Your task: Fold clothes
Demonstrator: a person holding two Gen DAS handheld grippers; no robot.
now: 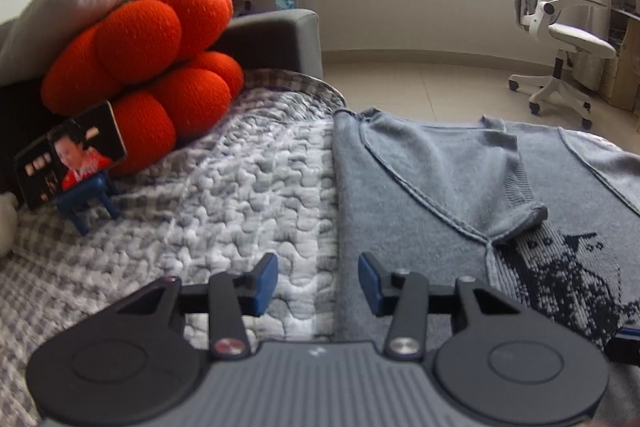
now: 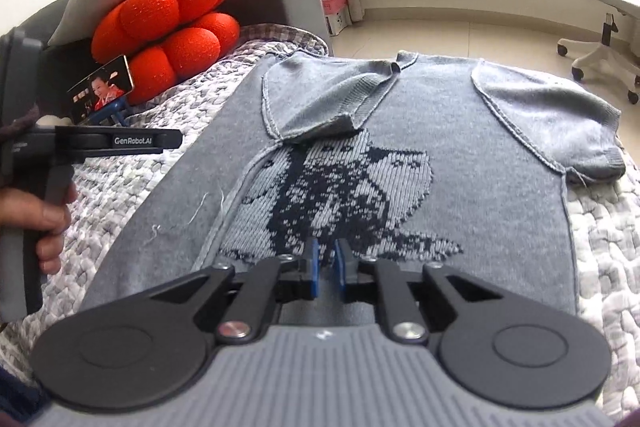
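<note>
Right wrist: one sweater (image 2: 460,147), two sleeves folded, one phone (image 2: 102,87).

One legible mark: "GenRobot.AI" in white print along the black side bar of the left hand-held gripper (image 2: 120,140), seen in the right wrist view, just below the phone (image 2: 102,89). Last letter partly cut. Phone screen shows small light marks beside a face, too blurred to read. Nothing else readable.
</note>
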